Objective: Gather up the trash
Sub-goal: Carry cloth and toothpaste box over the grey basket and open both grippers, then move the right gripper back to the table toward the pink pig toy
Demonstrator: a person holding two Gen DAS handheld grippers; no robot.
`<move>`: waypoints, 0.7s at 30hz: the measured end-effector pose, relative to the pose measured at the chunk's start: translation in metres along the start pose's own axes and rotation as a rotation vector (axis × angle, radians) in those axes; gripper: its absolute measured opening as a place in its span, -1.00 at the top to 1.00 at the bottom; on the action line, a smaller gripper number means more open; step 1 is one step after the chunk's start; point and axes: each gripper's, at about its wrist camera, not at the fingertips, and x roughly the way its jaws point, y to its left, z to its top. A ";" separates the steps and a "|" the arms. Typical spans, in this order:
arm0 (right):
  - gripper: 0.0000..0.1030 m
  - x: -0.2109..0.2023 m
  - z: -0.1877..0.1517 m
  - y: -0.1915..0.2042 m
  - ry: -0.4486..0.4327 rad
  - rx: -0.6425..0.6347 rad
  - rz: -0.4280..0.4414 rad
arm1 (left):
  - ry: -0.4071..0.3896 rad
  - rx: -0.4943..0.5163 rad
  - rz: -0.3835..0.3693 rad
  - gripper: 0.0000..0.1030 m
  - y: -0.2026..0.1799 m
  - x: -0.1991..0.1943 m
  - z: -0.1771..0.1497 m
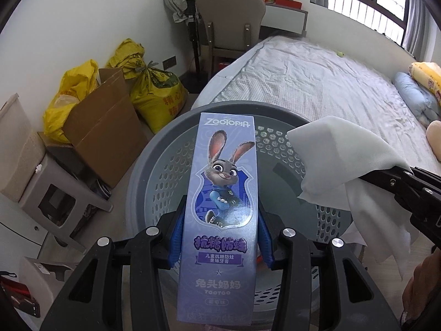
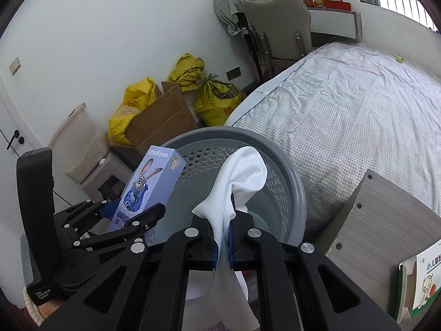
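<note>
Blue-padded fingers point(image 1: 176, 237) of the left gripper point(image 1: 219, 237) are closed against the long sides of a tall lilac cardboard toothpaste box printed with a cartoon rabbit point(image 1: 220, 207), which is held lengthwise over the round grey perforated plastic basket point(image 1: 154, 149); the fingers of the right gripper point(image 2: 222, 244) are pressed nearly together on a crumpled white tissue sheet point(image 2: 239, 176), which is held above the same basket and closer to its near rim. Both pieces of trash are thus suspended over the basket mouth and neither lies inside it yet. The box is judged likely to be the harder piece: it is gripped around its lower half, so its upper end projects toward the far rim of the basket, and if it were let go at this tilt it could strike that rim and tip out toward the brown cardboard carton point(image 1: 102, 127) beyond the basket. The tissue is light and limp; a trailing fold hangs below the fingers, and it could cling to a pad or drift over the near rim when released. The two grippers are held close together above the basket, so contact between them could be caused by a careless sideways move.
</note>
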 end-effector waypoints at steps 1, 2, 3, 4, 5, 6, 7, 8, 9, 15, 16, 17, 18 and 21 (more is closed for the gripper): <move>0.79 0.001 0.001 0.000 -0.003 0.000 -0.003 | 0.001 0.000 0.005 -0.09 0.001 0.000 0.001; 0.60 0.001 0.001 -0.001 -0.003 0.001 -0.007 | -0.003 -0.006 0.017 -0.47 0.003 -0.001 0.001; 0.48 0.000 0.001 -0.002 -0.008 0.004 -0.013 | -0.012 -0.014 0.025 -0.60 0.005 -0.003 0.002; 0.33 -0.001 0.000 -0.003 -0.011 0.007 -0.018 | -0.022 -0.022 0.030 -0.63 0.007 -0.005 0.002; 0.31 -0.001 0.000 -0.003 -0.012 0.008 -0.023 | -0.020 -0.023 0.031 -0.63 0.008 -0.005 0.003; 0.31 -0.001 -0.001 -0.004 -0.010 0.008 -0.030 | -0.017 -0.025 0.037 -0.63 0.008 -0.005 0.003; 0.31 -0.001 -0.002 -0.005 -0.009 0.008 -0.033 | -0.015 -0.029 0.047 -0.63 0.010 -0.005 0.003; 0.31 -0.001 -0.003 -0.005 -0.007 0.008 -0.038 | -0.014 -0.031 0.048 -0.63 0.011 -0.005 0.004; 0.31 0.000 -0.004 -0.005 -0.006 0.006 -0.044 | -0.011 -0.035 0.049 -0.63 0.012 -0.005 0.004; 0.31 -0.003 -0.007 -0.004 -0.005 0.003 -0.061 | -0.008 -0.043 0.054 -0.63 0.015 -0.008 0.001; 0.31 -0.003 -0.007 -0.004 -0.004 0.002 -0.062 | -0.008 -0.045 0.055 -0.63 0.016 -0.009 0.001; 0.31 -0.003 -0.008 -0.003 -0.004 0.001 -0.064 | -0.008 -0.047 0.056 -0.63 0.017 -0.009 0.001; 0.31 -0.004 -0.008 -0.003 -0.004 0.000 -0.065 | -0.009 -0.049 0.057 -0.63 0.017 -0.010 0.000; 0.24 -0.005 -0.010 -0.003 -0.007 -0.001 -0.073 | -0.012 -0.057 0.064 -0.63 0.019 -0.013 0.000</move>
